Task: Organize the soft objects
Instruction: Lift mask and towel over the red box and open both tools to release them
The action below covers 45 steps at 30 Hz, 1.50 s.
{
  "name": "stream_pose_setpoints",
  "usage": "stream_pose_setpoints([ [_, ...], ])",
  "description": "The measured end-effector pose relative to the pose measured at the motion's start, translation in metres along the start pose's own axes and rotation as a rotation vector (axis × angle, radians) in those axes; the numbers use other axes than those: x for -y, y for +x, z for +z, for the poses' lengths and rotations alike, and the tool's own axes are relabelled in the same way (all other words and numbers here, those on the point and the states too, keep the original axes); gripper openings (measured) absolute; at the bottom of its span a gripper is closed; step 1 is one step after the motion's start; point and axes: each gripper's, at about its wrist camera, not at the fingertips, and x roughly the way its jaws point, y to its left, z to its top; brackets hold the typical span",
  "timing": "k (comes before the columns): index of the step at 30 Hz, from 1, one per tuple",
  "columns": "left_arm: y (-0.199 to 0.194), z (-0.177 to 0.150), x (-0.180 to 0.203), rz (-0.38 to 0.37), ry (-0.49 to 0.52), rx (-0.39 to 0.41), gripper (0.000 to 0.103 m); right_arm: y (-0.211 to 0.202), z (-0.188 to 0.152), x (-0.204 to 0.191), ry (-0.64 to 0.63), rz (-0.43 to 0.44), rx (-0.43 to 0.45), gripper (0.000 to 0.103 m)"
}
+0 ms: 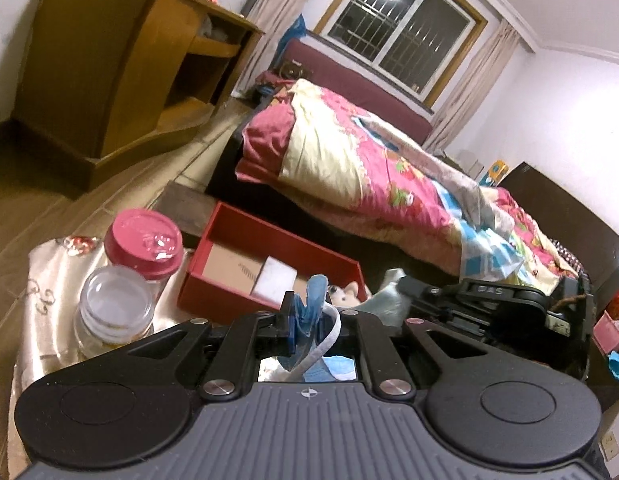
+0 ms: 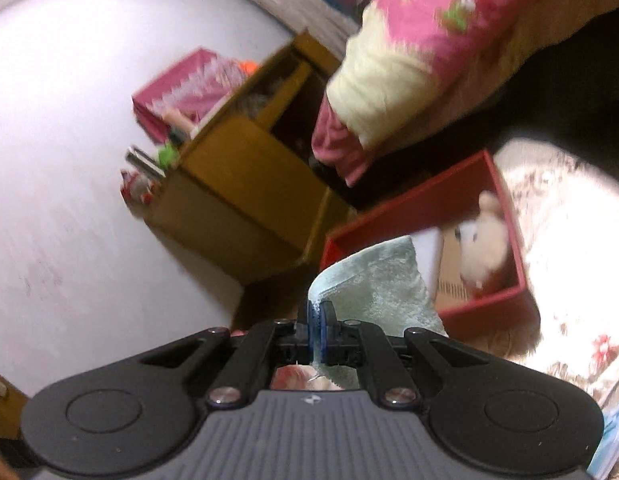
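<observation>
My left gripper is shut on a blue face mask, whose white ear strap hangs down between the finger bases. Beyond it lies an open red box holding cardboard and a white card, with a white plush toy at its right end. My right gripper is shut on the edge of a pale green fluffy cloth, lifted in front of the red box. The white plush toy lies inside that box. The right gripper's black body shows at right in the left wrist view.
Two jars, one with a pink lid and one with a clear lid, stand left of the box on an embroidered cream cloth. A bed with a pink floral quilt lies behind. A wooden cabinet stands at the left wall.
</observation>
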Motion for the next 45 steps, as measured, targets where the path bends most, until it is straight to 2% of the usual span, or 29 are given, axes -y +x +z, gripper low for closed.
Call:
stream_pose_setpoints([
  [11,0.013,0.016,0.014,0.014,-0.005,0.054,0.007,-0.048,0.015,-0.031,-0.023,0.134,0.158,0.0],
  [18,0.023,0.023,0.028,0.07,0.019,0.104,0.009,-0.067,0.017,-0.042,-0.04,0.18,0.225,0.0],
  [26,0.031,0.037,0.032,0.116,0.027,0.164,0.01,-0.08,0.024,-0.049,-0.062,0.182,0.314,0.0],
  [33,0.045,0.048,0.039,0.134,0.052,0.191,0.011,-0.083,0.028,-0.053,-0.076,0.181,0.355,0.0],
  [38,0.05,0.055,0.037,0.148,0.039,0.213,0.012,-0.089,0.035,-0.053,-0.094,0.165,0.408,0.0],
  [45,0.056,0.069,0.037,0.155,0.031,0.245,0.012,-0.088,0.048,-0.053,-0.091,0.165,0.436,0.0],
])
